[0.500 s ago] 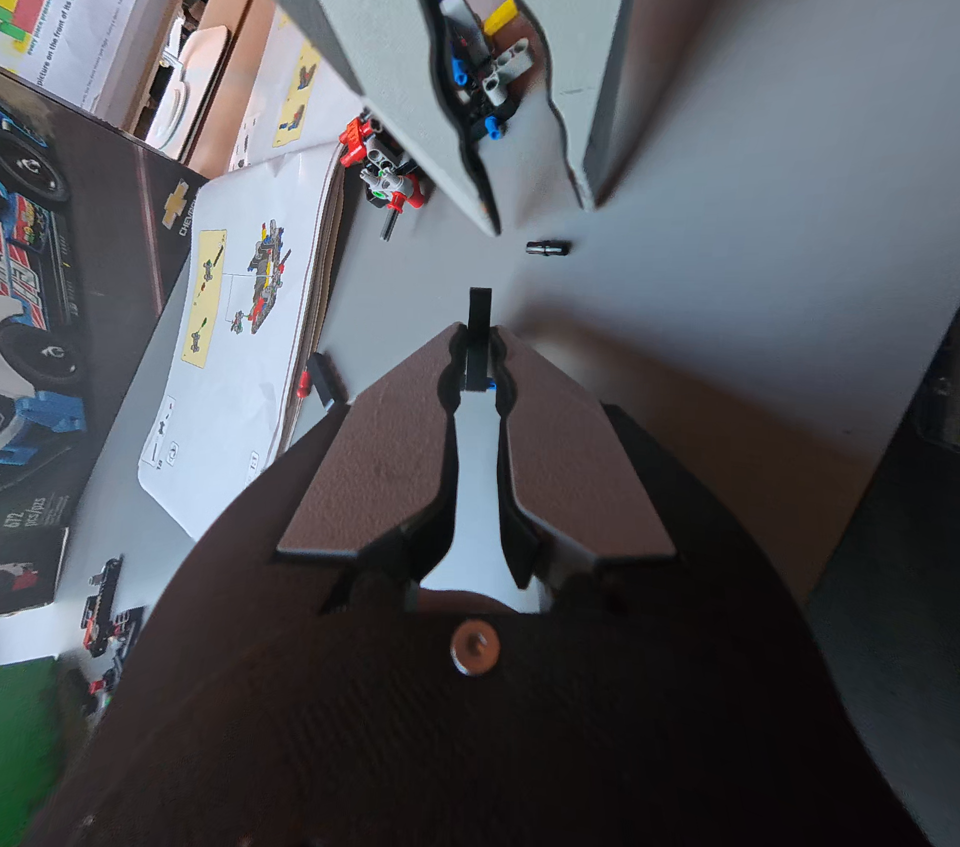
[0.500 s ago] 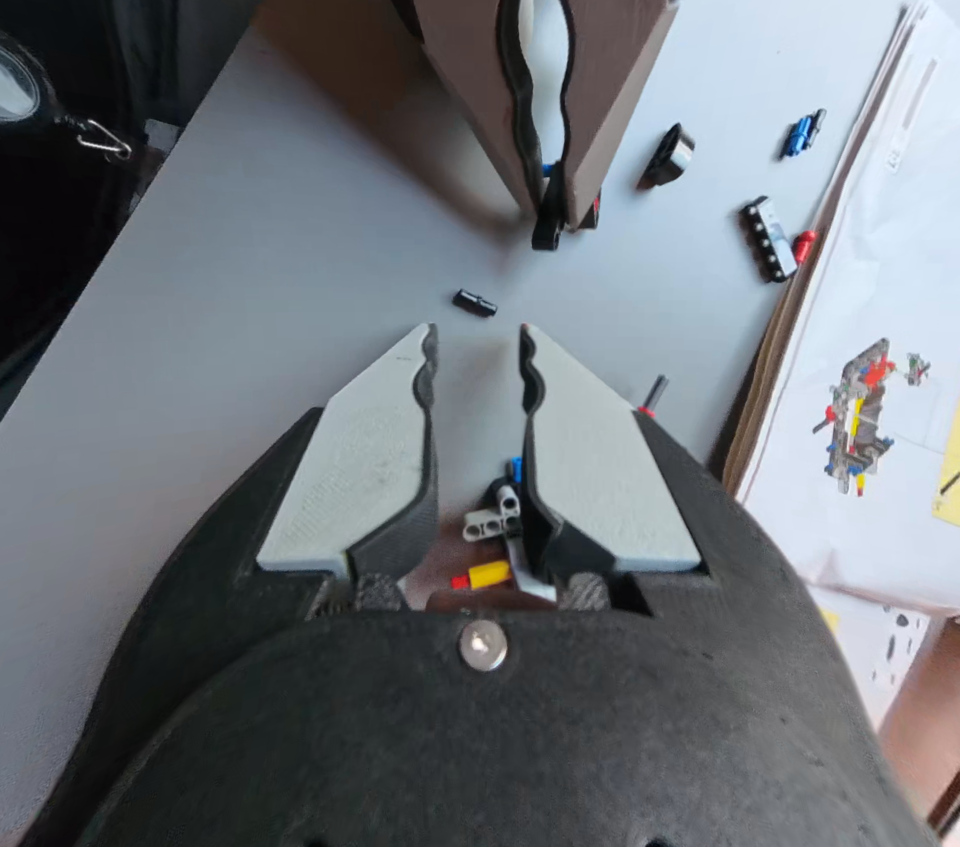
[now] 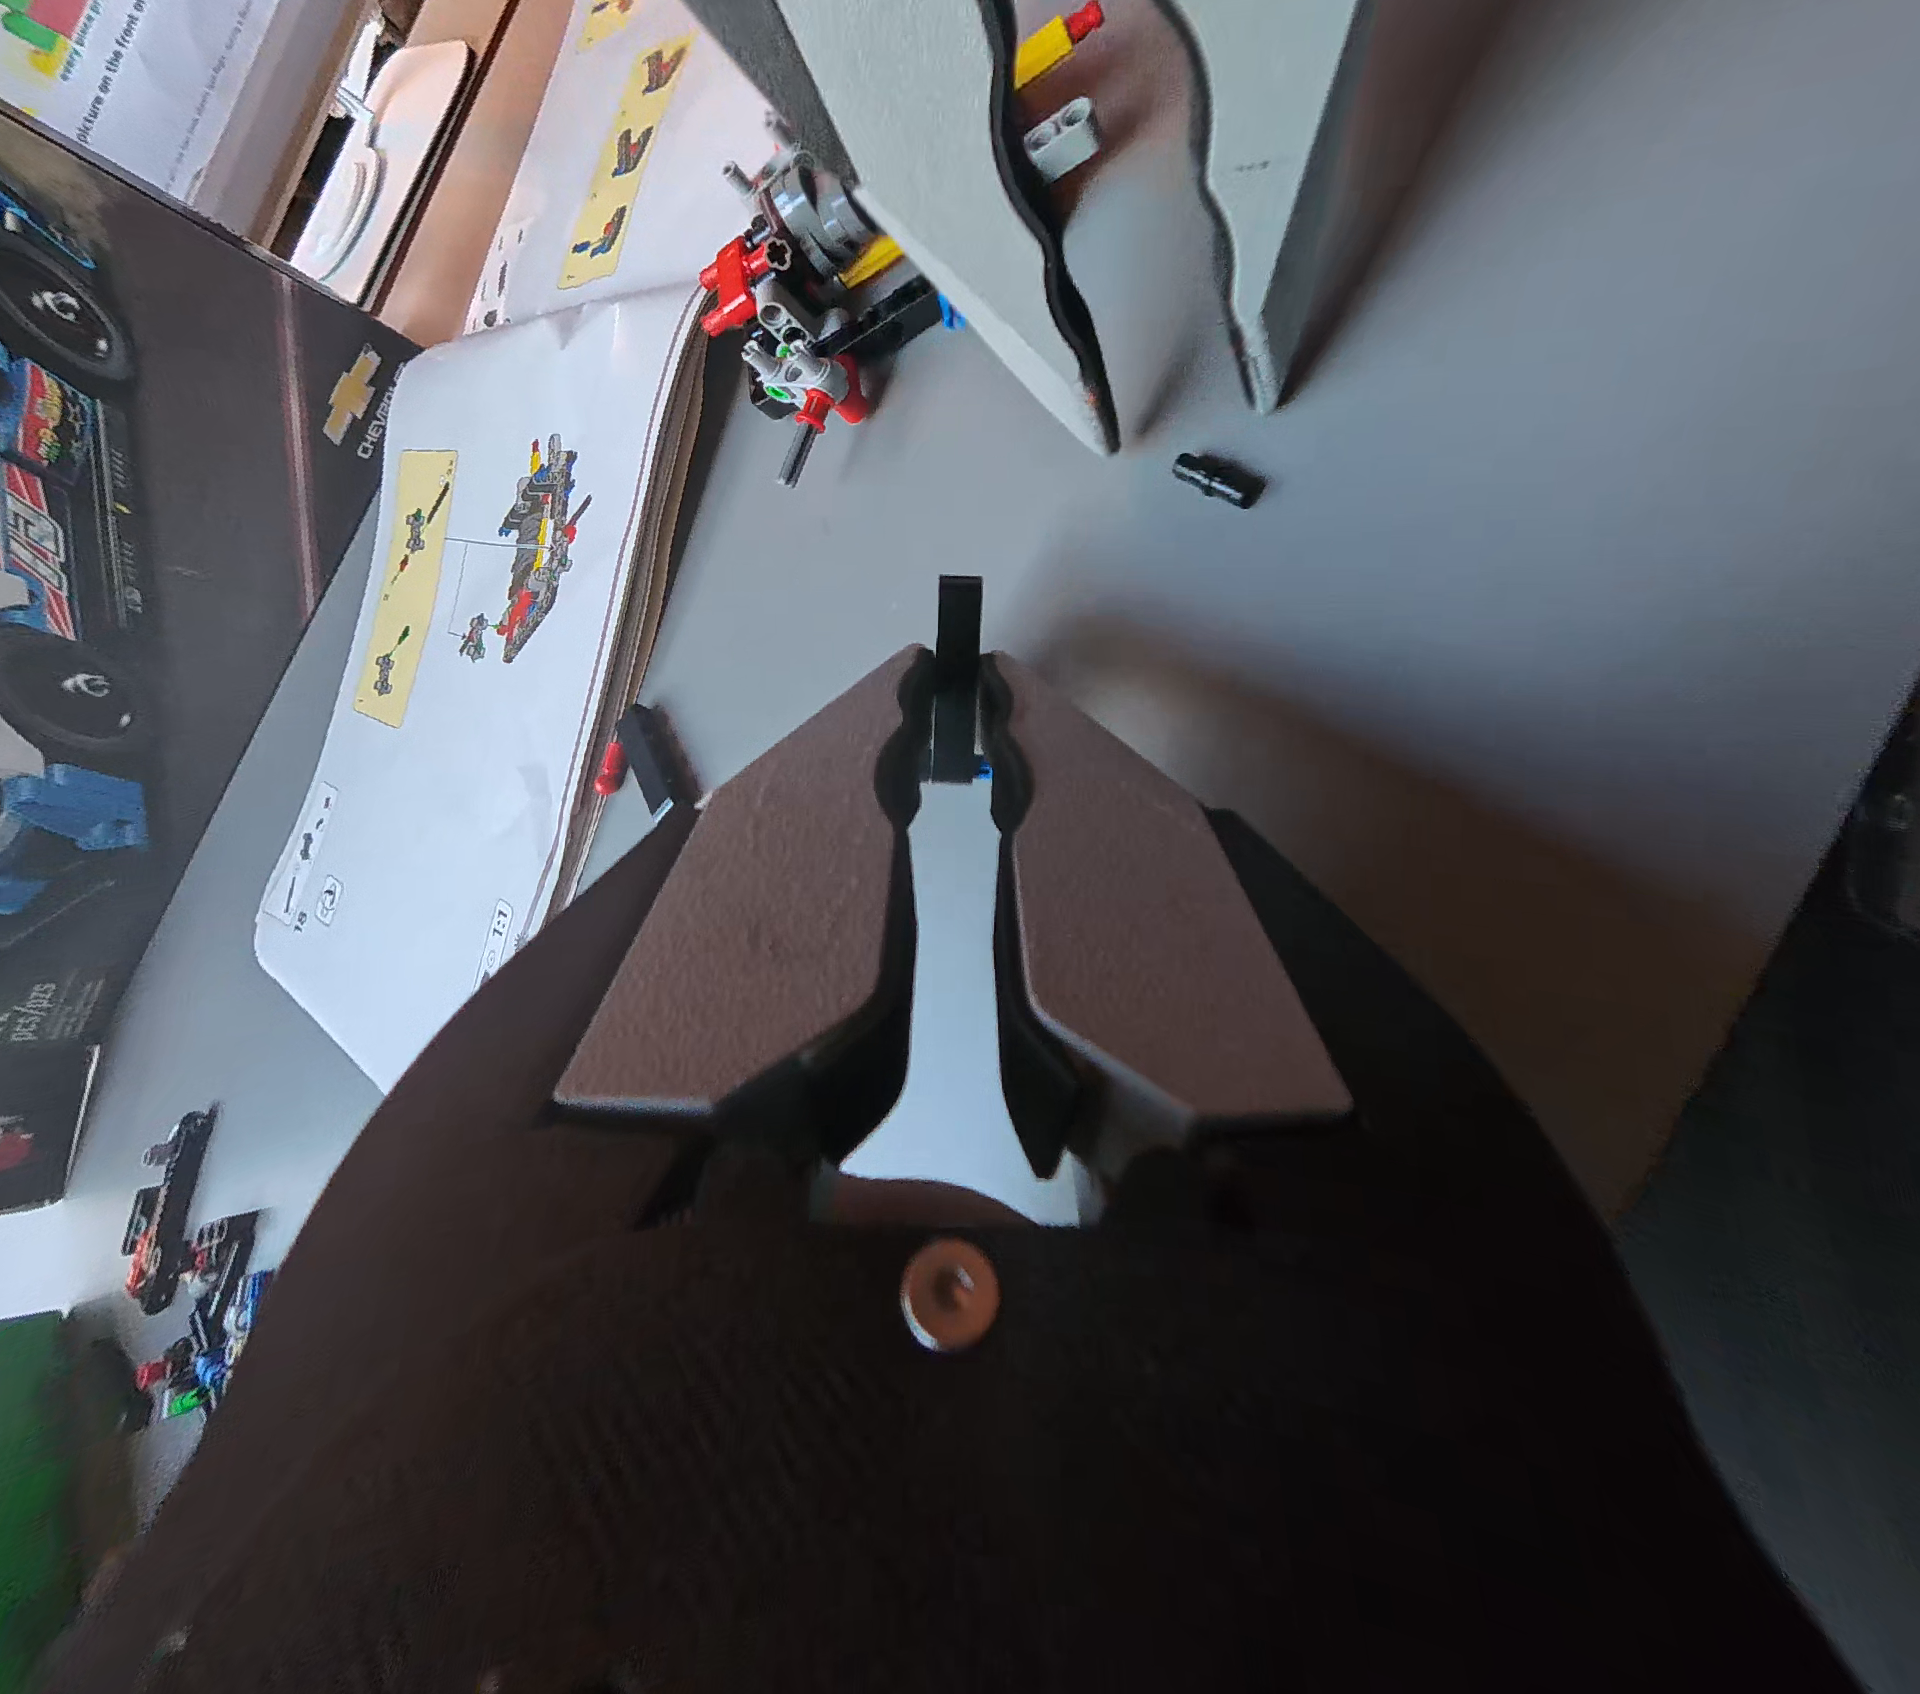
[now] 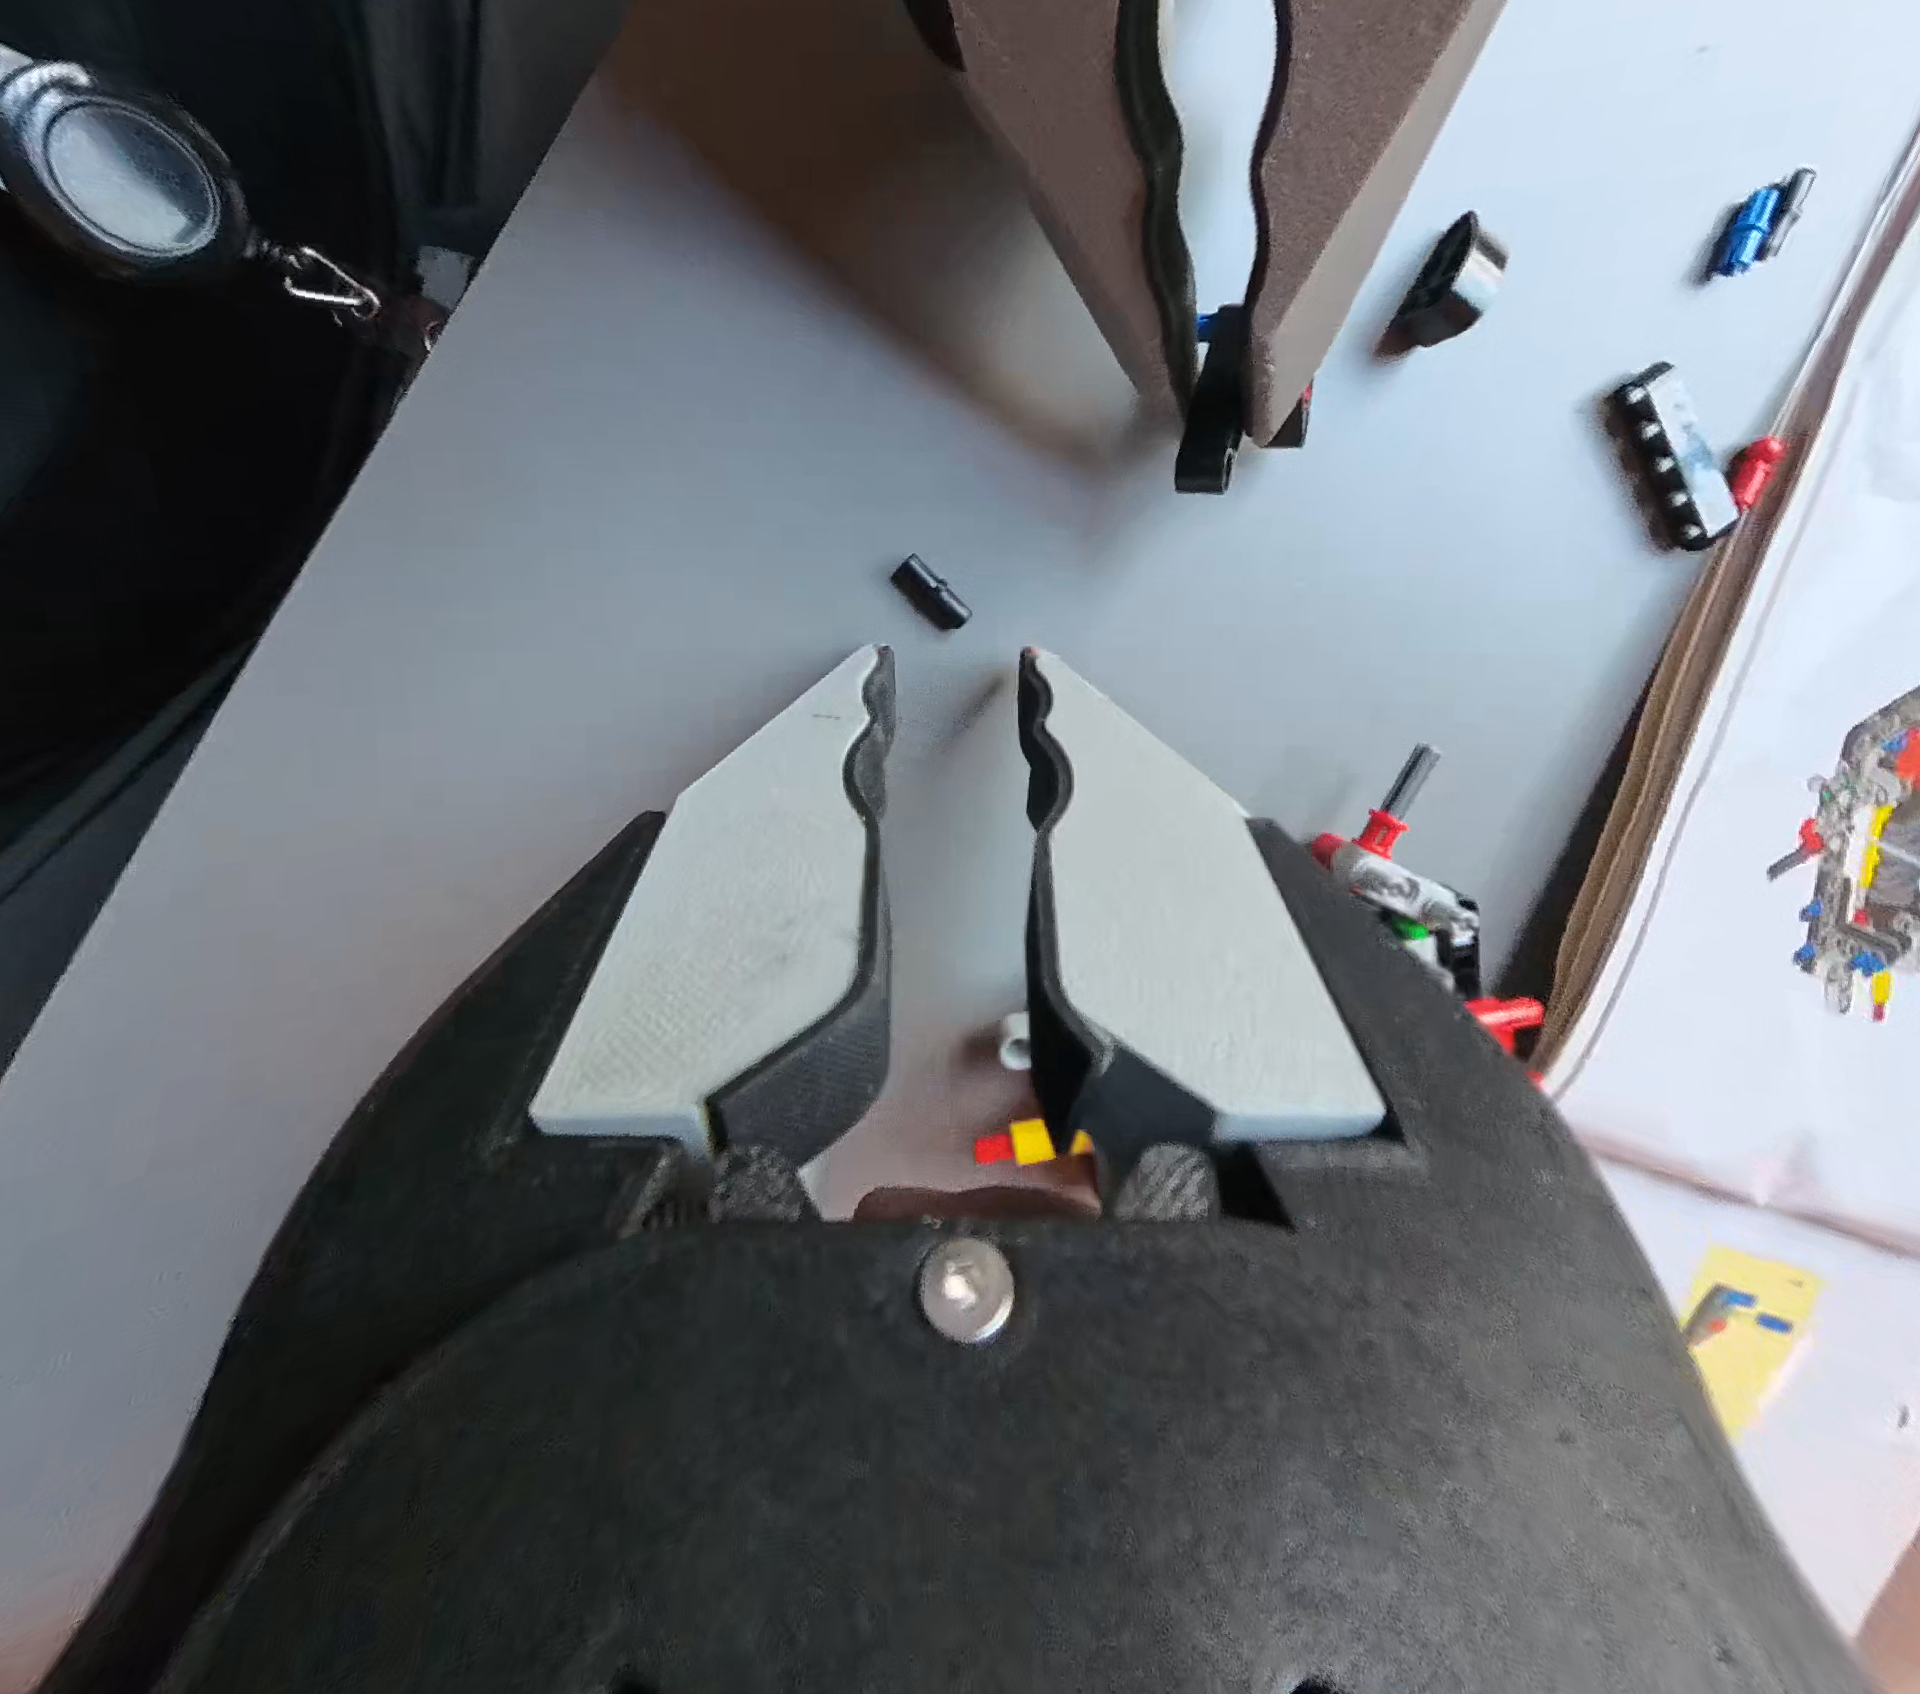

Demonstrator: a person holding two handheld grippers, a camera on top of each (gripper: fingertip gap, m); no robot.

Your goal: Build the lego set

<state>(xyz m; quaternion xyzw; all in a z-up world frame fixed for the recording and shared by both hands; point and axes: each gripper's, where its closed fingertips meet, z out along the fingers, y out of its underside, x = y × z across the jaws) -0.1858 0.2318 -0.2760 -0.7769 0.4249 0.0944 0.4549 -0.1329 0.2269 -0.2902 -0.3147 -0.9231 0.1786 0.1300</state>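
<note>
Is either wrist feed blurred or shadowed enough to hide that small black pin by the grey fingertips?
Left wrist view: black pin sharp on the lit table, clear of the left gripper's shadow. Right wrist view: pin crisp just beyond the right gripper; edges smear, booklet overexposed.

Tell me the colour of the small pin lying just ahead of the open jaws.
Black pin, clearest in the right wrist view.

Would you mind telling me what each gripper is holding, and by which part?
The left gripper pinches a black beam by its lower part, the top poking out. The right gripper is open, holding nothing.
</note>
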